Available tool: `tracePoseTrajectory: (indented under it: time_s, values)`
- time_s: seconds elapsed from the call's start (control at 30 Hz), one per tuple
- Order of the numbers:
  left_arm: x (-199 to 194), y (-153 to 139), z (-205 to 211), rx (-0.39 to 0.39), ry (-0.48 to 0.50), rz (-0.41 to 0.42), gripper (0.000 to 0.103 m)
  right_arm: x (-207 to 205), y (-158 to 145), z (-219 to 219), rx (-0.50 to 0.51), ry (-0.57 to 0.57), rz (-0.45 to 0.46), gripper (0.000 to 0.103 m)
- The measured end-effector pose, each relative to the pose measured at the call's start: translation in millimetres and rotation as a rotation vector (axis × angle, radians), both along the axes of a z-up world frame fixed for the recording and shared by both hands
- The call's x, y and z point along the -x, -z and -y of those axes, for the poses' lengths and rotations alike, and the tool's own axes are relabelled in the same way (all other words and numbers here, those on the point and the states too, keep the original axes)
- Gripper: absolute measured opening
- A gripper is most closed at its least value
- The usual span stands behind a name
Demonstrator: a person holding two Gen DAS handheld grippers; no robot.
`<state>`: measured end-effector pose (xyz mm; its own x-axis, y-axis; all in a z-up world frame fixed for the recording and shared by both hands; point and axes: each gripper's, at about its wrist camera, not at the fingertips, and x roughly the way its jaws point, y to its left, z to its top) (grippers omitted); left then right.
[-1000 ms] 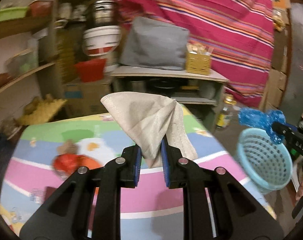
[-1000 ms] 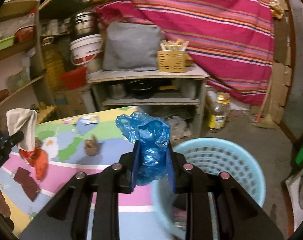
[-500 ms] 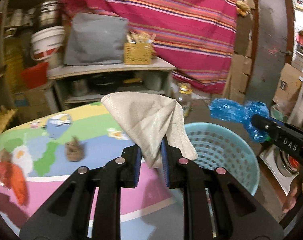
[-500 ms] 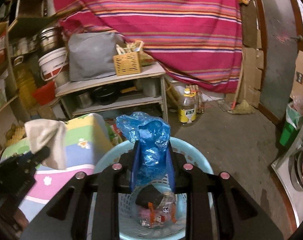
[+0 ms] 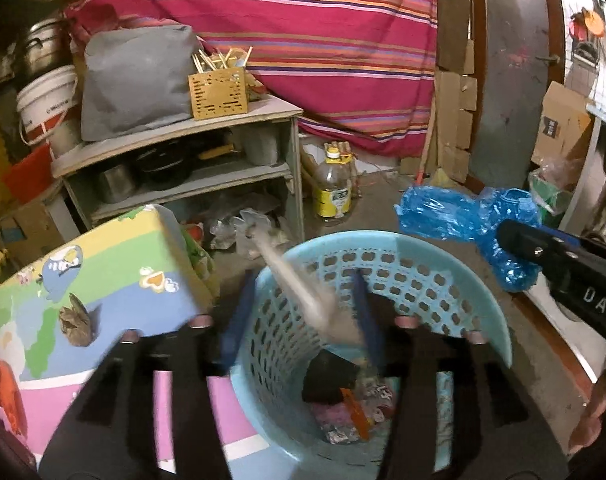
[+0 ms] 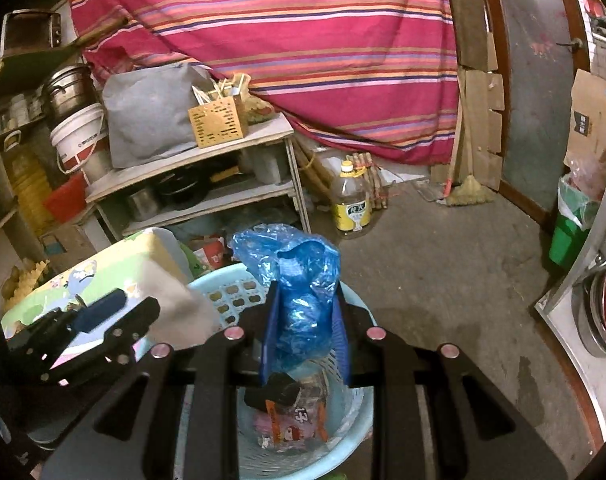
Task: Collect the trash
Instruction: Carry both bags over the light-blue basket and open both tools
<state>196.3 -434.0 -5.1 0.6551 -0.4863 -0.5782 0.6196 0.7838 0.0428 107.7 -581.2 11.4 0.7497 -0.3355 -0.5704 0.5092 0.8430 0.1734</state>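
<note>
Left wrist view is showing the left gripper (image 5: 299, 316) with its fingers now spreading wide apart over the light blue basket (image 5: 499, 344), where half a second ago they were pinching the beige cloth (image 5: 303, 292); that cloth is now showing as a blurred streak between the open fingers, seemingly dropping toward the basket's mouth, though the blur is keeping me from telling whether it is fully free of the pads. In the right wrist view the cloth (image 6: 179, 312) is hanging at the left gripper's tip right at the basket's (image 6: 223, 292) near rim. The right gripper (image 6: 305, 332) is holding its fingers pressed onto the crumpled blue plastic bag (image 6: 303, 300), poised above the basket, which is already carrying a dark object and printed wrappers (image 6: 291, 420) at its bottom. Judging from this, one piece of trash is being let go, and the blue bag is waiting its turn; a brown scrap (image 5: 75, 320) is lying on the colourful table (image 5: 115, 256), not yet collected
</note>
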Motion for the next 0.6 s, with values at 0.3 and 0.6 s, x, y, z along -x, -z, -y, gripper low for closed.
tracePoseTrajectory:
  time_s: [0.3,0.6]
  values:
    - [0,-11,-33,-0.002,-0.083,0.037,0.091,-15,6,-4,-0.015,-0.027,-0.027,0.026]
    - [-8,-25,-100,0.003,-0.181,0.053,0.098,-38,19,-24,-0.023,-0.014,-0.074,0.08]
